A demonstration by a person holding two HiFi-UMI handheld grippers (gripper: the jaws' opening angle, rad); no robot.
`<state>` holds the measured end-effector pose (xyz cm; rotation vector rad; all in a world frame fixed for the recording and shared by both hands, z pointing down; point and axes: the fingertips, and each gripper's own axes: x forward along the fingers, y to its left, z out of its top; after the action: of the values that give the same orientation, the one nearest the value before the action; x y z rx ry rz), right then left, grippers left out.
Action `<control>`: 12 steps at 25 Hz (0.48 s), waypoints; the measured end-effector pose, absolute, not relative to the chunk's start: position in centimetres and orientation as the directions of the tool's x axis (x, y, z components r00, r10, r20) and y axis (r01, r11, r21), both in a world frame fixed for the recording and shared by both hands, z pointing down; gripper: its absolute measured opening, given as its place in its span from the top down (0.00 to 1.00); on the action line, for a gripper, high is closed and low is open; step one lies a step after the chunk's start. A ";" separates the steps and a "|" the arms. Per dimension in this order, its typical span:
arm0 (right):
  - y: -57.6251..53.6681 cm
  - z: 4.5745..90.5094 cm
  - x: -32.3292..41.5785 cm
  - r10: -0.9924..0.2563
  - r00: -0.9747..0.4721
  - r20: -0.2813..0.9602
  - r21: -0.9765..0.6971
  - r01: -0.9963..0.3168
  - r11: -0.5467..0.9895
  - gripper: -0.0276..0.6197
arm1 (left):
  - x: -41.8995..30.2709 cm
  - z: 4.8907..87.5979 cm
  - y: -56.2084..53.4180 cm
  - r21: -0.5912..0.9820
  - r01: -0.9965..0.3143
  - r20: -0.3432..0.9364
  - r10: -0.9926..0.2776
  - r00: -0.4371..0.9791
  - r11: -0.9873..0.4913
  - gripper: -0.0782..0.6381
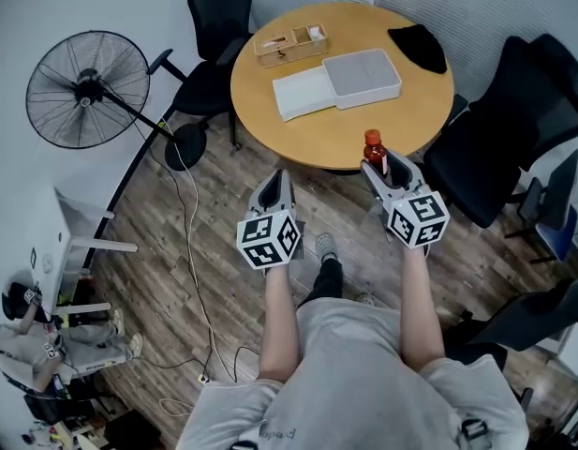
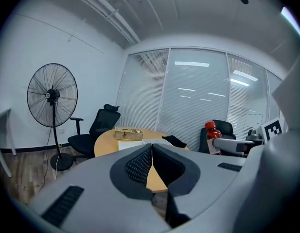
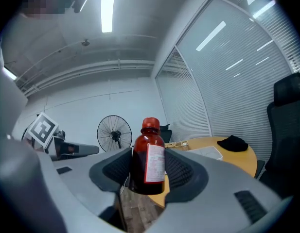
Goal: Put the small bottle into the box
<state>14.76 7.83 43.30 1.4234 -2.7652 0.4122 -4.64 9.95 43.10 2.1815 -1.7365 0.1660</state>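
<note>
The round wooden worktop [image 1: 415,111] lies ahead of both pairs of jaws, its near edge just beyond the right pair. A black office chair [image 1: 499,125] stands to the right of the right jaws, and another [image 1: 212,40] sits beyond the left jaws at the worktop's far left edge. A standing fan [image 1: 87,87] is well off to the left of the left jaws, on the wooden floor [image 1: 176,242].

On the worktop, well ahead of the jaws, rests the box [image 1: 368,97] (grey on top with white sides). A flat white piece [image 1: 303,92] lies against its left side. Farther back are a wicker basket [image 1: 290,45] and, to the right, a dark cloth [image 1: 418,45].

The left gripper [image 2: 151,152] has its jaws clenched together with nothing between them, the tips pointing toward the worktop. The right gripper [image 1: 384,169] is level with it, a little apart to the right. Its jaws are clamped on the small bottle [image 3: 150,161].

The bottle stands upright between the ribbed pads, dark red with a red cap and a pale label. It is held off the worktop near the near edge, well short of the box.
</note>
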 end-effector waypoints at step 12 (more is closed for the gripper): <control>-3.9 43.2 10.5 -0.801 -0.581 0.146 -0.233 -0.807 0.543 0.62 | -7.9 43.3 -2.5 0.226 -0.950 0.312 -0.908 0.279 -0.214 0.85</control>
<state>10.47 -3.86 43.23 1.4283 -2.7398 0.4310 -7.89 -2.50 43.32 2.1864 -1.6818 0.1566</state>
